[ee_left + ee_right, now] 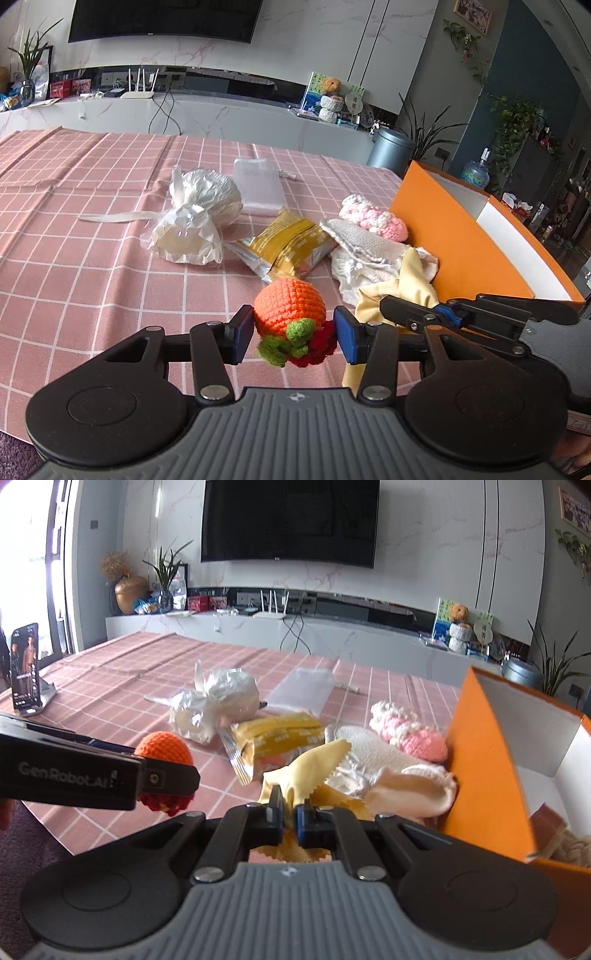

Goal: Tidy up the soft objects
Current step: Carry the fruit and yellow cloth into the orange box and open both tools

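My left gripper (293, 334) is shut on an orange crochet fruit (290, 308) with green leaves and a red tuft; the fruit also shows in the right wrist view (164, 751). My right gripper (290, 818) is shut on a yellow cloth (317, 766) with a zigzag edge, and the cloth also shows in the left wrist view (410, 291). An open orange box (480, 760) with a white inside stands at the right. A pink-and-white crochet piece (410, 733) and a white towel (364, 751) lie beside the box.
A yellow snack packet (277, 742), a white wrapped bundle with ribbon (218, 705) and a clear pouch (304, 690) lie on the pink checked tablecloth (122, 701). A phone on a stand (26, 670) is at the far left. Something beige lies inside the box (569, 845).
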A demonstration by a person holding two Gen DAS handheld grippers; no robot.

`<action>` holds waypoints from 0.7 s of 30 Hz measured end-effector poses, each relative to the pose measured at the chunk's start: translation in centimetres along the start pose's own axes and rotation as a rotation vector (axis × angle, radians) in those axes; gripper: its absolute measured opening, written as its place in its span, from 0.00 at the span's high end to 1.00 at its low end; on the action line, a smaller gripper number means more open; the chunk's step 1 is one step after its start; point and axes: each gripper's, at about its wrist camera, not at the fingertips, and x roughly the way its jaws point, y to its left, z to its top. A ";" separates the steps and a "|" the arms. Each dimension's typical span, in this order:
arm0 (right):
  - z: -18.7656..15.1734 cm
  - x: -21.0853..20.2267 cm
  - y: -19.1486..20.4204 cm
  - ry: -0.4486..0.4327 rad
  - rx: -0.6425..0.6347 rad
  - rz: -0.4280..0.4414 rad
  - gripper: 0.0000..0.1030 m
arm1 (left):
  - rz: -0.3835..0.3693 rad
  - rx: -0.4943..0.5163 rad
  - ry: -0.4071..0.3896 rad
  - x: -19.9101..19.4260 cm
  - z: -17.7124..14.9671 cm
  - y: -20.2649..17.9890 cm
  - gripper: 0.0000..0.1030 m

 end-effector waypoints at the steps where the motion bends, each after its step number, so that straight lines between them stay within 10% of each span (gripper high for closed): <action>1: 0.2 -0.5 -0.1 -0.009 -0.003 0.000 0.96 | -0.003 0.007 -0.006 -0.2 0.1 -0.3 0.48; 21: 4.9 -10.1 -9.3 -0.111 -0.005 -0.123 0.96 | -0.228 0.218 -0.090 -0.8 6.0 -10.1 0.48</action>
